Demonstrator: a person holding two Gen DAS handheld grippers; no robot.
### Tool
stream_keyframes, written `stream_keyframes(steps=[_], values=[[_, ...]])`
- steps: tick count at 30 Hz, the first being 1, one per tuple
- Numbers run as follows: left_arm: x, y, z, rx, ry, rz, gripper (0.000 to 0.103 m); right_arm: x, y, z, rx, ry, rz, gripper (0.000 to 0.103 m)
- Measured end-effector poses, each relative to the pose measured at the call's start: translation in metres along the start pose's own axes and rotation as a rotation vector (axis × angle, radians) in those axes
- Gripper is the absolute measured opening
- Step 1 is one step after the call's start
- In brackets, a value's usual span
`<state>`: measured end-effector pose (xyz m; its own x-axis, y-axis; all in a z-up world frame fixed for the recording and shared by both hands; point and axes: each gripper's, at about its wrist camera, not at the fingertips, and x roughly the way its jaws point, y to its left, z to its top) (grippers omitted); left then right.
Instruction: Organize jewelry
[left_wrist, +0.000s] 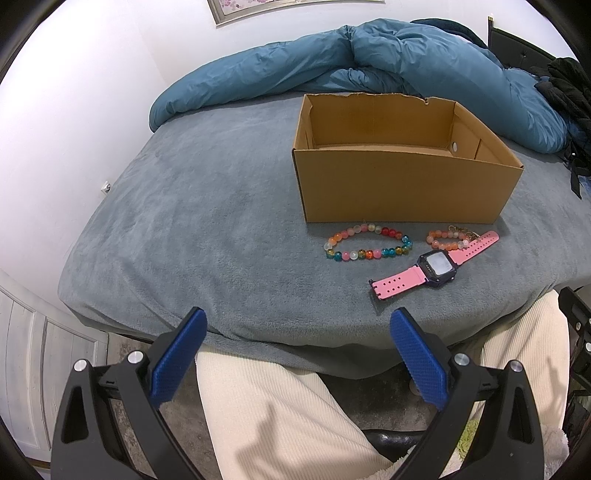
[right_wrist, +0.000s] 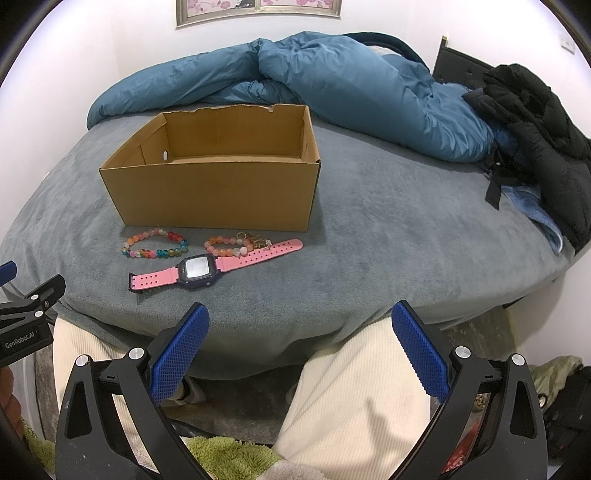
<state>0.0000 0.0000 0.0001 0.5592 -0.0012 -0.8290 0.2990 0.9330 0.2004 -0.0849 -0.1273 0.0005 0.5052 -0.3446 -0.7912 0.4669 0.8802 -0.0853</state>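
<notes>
Count: one cardboard box, two bead bracelets, one pink watch, all on the grey bed cover.
Multicolour bracelet: lying just off the box's near wall, at about 12 o'clock from the left gripper.
Orange-pink bracelet: just beside the first, touching the watch's far strap, a small metal clasp at its end.
Watch: flat, face up, nearest the bed's front edge, at 1 o'clock in the left view and 11 o'clock in the right view.
Box: open top, torn back rim; I cannot see the floor inside.
Room: bare cover at 9 to 10 o'clock of the box; blue duvet bunched behind, black jacket at 2 o'clock.
Left gripper: fingers spread wide, holding nothing, hovering over the person's cream trousers short of the bed edge.
Right gripper: same pose, spread and unloaded, level with the edge.
</notes>
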Motion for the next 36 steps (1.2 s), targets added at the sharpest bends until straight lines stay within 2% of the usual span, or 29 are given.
stream_keyframes(steps=[28, 36], values=[[0.001, 0.000, 0.000, -0.002, 0.004, 0.001, 0.097, -0.002, 0.006, 0.005, -0.001, 0.003, 0.001, 0.095], [0.009, 0.002, 0.001, -0.012, 0.018, -0.005, 0.097, 0.009, 0.007, 0.007, -0.008, 0.016, 0.000, 0.095]])
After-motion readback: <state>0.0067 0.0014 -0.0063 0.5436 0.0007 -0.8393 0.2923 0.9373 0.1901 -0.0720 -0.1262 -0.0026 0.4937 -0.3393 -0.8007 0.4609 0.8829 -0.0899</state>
